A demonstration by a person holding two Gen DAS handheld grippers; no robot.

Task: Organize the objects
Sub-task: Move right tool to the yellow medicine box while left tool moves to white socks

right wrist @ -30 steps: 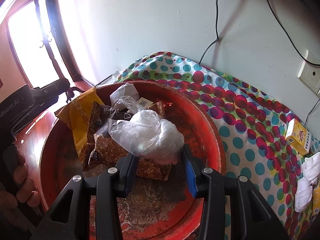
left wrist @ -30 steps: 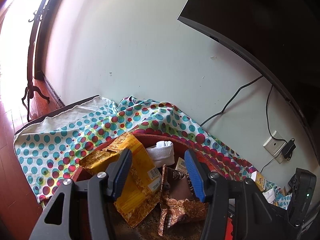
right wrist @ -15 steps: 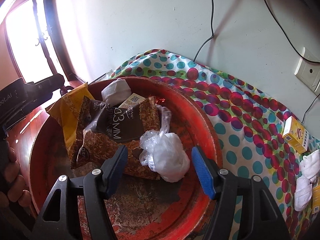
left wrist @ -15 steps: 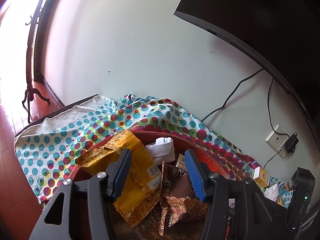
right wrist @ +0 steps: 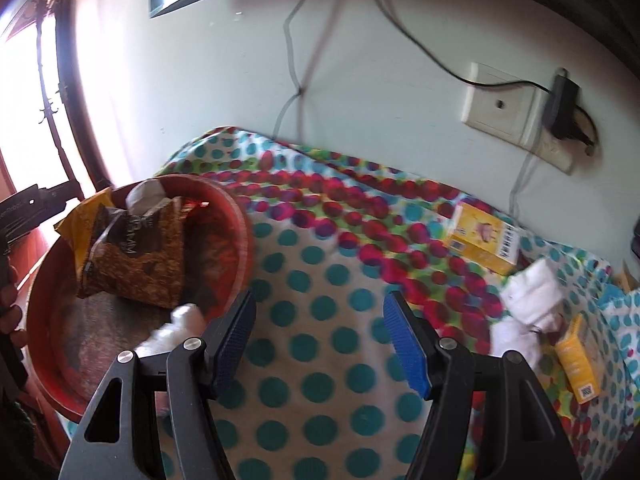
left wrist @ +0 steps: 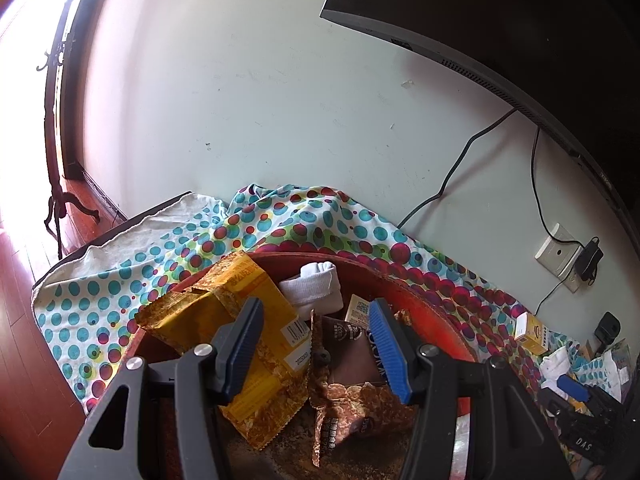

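Right tongs (right wrist: 320, 340) gape empty, now swung off red basin (right wrist: 240, 240) | plastic bag (right wrist: 176, 328) dropped inside | left tongs (left wrist: 316, 344) wide, empty | small boxes (right wrist: 484, 240), socks (right wrist: 532, 292) remain.

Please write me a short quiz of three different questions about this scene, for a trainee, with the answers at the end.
1. True or false: the right gripper holds something.
2. Where does the crumpled clear plastic bag lie? A) on the dotted cloth B) in the round red basin C) on the floor
3. Fill in: the small yellow cardboard boxes lie on the ____ cloth.

Key: 1 false, its fingers are open and bare. 2 B. 3 dotted.
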